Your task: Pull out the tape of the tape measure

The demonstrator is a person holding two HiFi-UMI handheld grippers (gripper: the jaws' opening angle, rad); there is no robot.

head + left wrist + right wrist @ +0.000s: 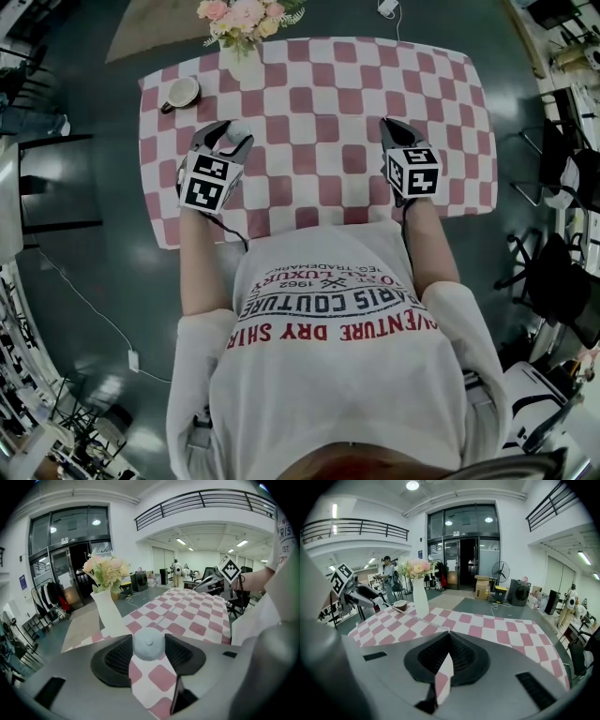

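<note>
A small round pale-grey tape measure [149,644] sits between the pads of my left gripper [149,652], which press on it from both sides. In the head view it shows as a pale disc [238,132] at the tip of the left gripper [232,142], over the left part of the checkered table [319,103]. No tape is seen drawn out of it. My right gripper [449,633] is shut with nothing between its jaws. It hovers over the right part of the table [392,127], well apart from the tape measure.
A white vase of pink flowers [244,33] stands at the table's far edge. A cup on a saucer [181,92] sits at the far left corner. Dark floor surrounds the table, with chairs [562,187] at the right.
</note>
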